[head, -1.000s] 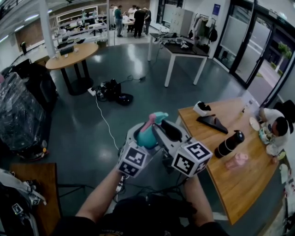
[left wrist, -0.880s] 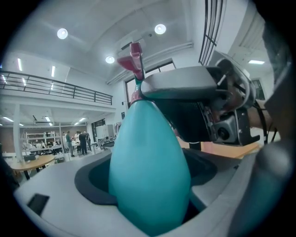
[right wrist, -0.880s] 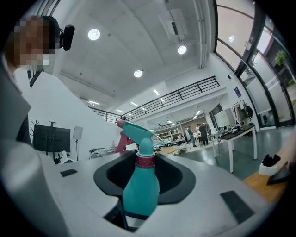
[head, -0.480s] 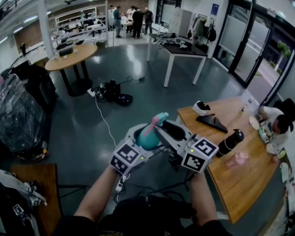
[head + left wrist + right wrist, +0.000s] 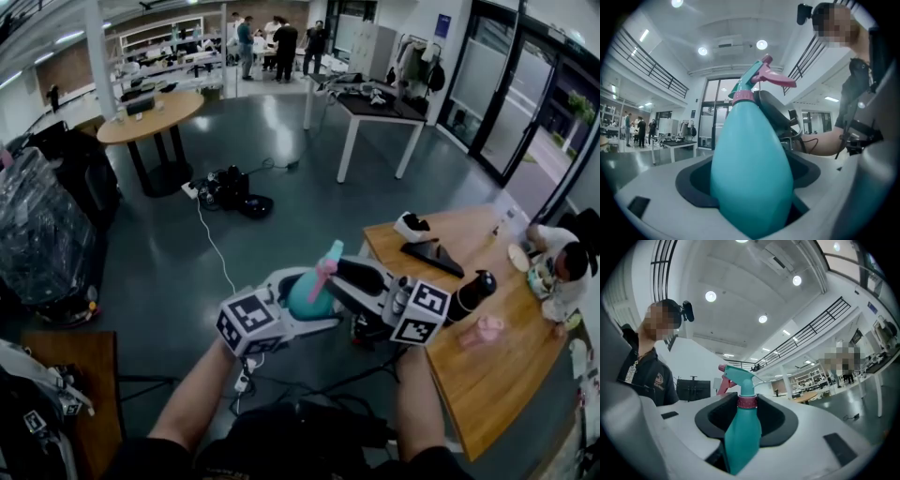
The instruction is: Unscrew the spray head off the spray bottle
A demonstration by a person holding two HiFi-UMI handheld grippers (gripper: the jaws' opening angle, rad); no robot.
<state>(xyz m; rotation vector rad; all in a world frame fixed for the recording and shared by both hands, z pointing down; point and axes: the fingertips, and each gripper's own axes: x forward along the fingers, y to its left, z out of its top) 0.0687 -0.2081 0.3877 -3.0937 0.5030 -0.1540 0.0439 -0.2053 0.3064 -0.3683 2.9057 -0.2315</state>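
Note:
A teal spray bottle [image 5: 307,296] with a teal spray head [image 5: 329,253] and pink trigger is held up in the air in front of me. My left gripper [image 5: 292,298] is shut on the bottle's fat body [image 5: 751,173], which fills the space between its jaws. My right gripper [image 5: 339,279] comes from the other side and is shut on the pink collar [image 5: 746,401] just under the spray head [image 5: 737,372]; the dark pads touch it on both sides. In the left gripper view the right gripper's dark pad shows behind the neck.
A wooden table [image 5: 487,375] at the right carries a black bottle [image 5: 466,297], a pink cup [image 5: 483,328] and a dark flat object; a person [image 5: 562,267] sits at it. Cables and a bag [image 5: 234,192] lie on the floor ahead. Another wooden table [image 5: 80,375] stands lower left.
Both grippers have swung round with the bottle still between them: their marker cubes have moved apart and the jaws now face each other more. The bottle sits a little lower in the head view.

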